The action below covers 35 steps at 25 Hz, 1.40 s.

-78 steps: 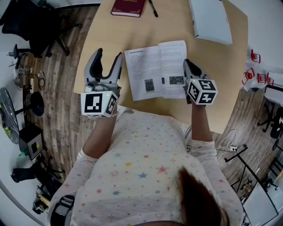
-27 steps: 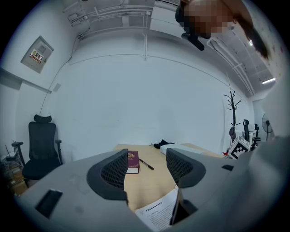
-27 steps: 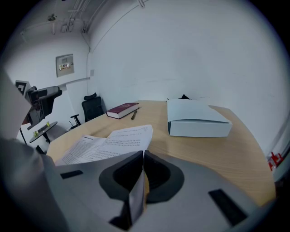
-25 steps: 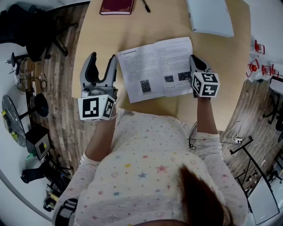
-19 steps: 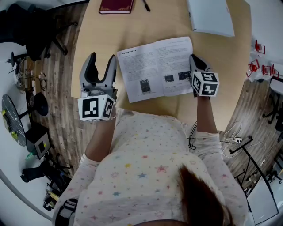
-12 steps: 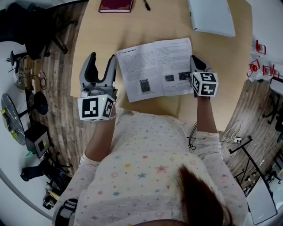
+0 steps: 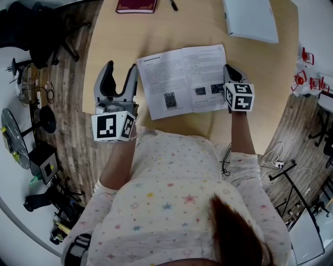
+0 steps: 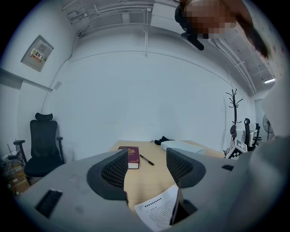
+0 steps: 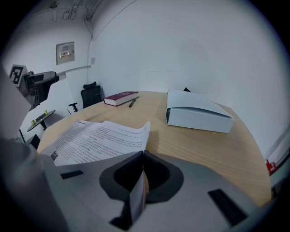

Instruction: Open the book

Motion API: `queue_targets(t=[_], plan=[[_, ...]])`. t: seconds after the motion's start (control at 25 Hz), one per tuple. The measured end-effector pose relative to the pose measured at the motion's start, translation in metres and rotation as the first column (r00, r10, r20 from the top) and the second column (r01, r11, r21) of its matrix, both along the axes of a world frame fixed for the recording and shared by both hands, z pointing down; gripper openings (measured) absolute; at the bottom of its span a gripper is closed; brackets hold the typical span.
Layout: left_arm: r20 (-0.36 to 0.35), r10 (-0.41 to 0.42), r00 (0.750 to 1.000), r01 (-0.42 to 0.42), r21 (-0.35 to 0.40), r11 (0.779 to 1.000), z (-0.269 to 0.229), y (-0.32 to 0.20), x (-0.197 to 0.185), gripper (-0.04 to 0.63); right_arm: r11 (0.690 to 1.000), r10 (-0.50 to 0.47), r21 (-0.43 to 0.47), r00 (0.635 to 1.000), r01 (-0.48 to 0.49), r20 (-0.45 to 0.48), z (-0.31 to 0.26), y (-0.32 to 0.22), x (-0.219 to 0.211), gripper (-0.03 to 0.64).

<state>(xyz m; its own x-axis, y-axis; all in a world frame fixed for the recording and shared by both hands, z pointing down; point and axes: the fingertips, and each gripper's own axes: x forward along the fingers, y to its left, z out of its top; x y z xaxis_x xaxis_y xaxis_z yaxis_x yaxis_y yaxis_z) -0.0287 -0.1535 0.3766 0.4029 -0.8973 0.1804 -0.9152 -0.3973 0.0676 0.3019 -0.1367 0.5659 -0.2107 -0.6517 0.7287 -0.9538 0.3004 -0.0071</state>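
Note:
A thin white booklet point(image 7: 182, 80) lies spread open on the wooden table point(image 7: 197, 31), printed pages up. My right gripper point(image 7: 229, 72) is at its right edge, jaws shut on that page's edge; in the right gripper view the sheet runs back between the closed jaws point(image 9: 141, 156), with the booklet point(image 9: 99, 138) spread out to the left. My left gripper point(image 7: 121, 72) hovers open just left of the booklet with nothing between its fingers. In the left gripper view the booklet's corner point(image 8: 158, 213) shows below the open gripper point(image 8: 146, 170).
A dark red book point(image 7: 136, 5) and a black pen point(image 7: 173, 5) lie at the table's far edge. A white box point(image 7: 251, 20) sits at the far right. An office chair point(image 7: 36, 31) stands on the wood floor to the left.
Since three seconds ago my right gripper has shifted right with the page and the booklet lies wider. Over the last second almost nothing has moved.

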Motion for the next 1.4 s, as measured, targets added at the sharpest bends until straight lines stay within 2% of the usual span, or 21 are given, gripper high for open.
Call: queue_targets(t=[0.84, 1.4], plan=[[0.002, 0.003, 1.0, -0.003, -0.008, 1.0, 0.002, 0.0, 0.002, 0.265, 0.999, -0.014, -0.047, 0.998, 0.011, -0.065, 0.021, 0.0, 0.002, 0.009], [0.003, 0.013, 1.0, -0.013, 0.0, 1.0, 0.0, 0.003, 0.002, 0.264, 0.998, -0.031, -0.057, 0.99, 0.023, -0.136, 0.027, 0.0, 0.004, 0.057]])
